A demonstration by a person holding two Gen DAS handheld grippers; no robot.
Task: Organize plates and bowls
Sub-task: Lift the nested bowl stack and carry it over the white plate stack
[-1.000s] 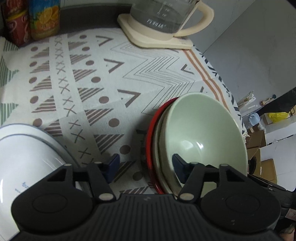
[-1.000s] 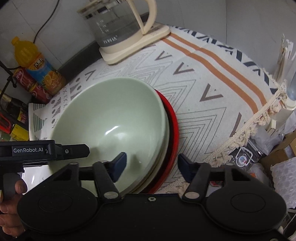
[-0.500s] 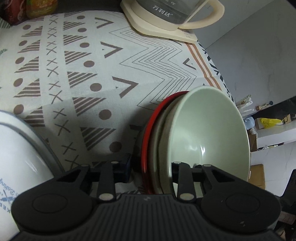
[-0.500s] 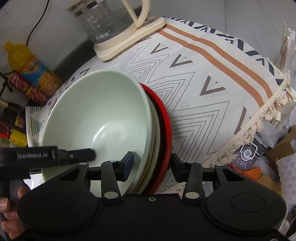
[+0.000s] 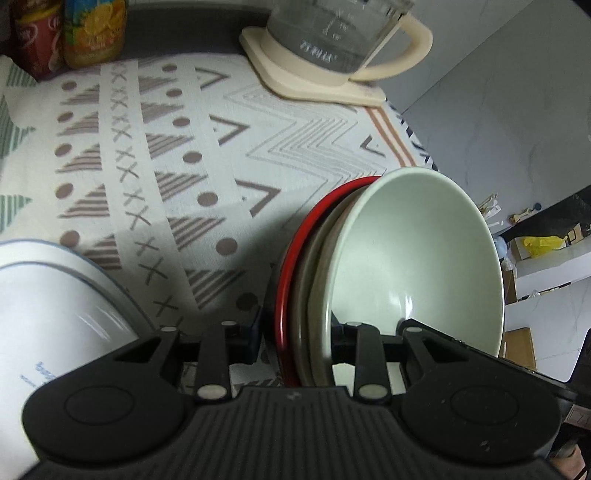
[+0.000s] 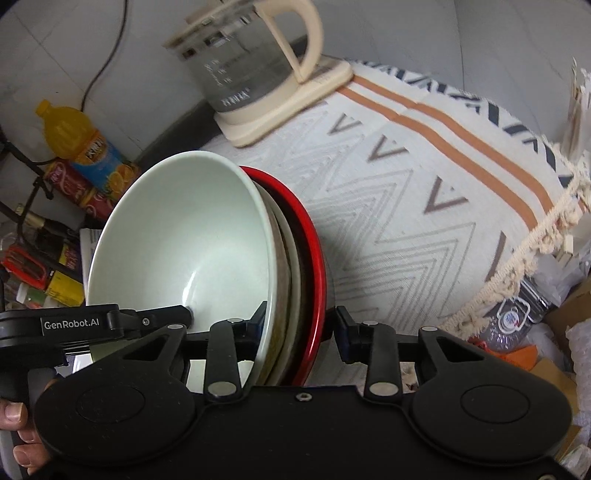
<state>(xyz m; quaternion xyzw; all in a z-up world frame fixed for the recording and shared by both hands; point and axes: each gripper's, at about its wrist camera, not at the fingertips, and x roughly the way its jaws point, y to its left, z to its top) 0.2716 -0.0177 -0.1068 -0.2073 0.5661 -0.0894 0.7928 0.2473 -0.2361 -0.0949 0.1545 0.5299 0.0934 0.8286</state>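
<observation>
A stack of dishes is held tilted above the patterned tablecloth: a pale green bowl (image 5: 413, 258) sits in a beige plate (image 5: 314, 280) on a red plate (image 5: 286, 266). My left gripper (image 5: 295, 336) is shut on one edge of the stack. My right gripper (image 6: 301, 325) is shut on the opposite edge, where the green bowl (image 6: 177, 236) and red plate (image 6: 314, 258) show again. The left gripper's body (image 6: 74, 325) shows at the left of the right wrist view. A white bowl (image 5: 48, 317) lies at the lower left.
A glass kettle (image 5: 332, 33) on a cream base stands at the back of the table, also in the right wrist view (image 6: 255, 62). An orange juice bottle (image 6: 81, 151) and red cans (image 5: 35, 40) stand at the back left. The fringed table edge (image 6: 517, 254) drops off at the right.
Both grippers closed on the stack's edges. The stack has lifted and tilted up off the cloth.
</observation>
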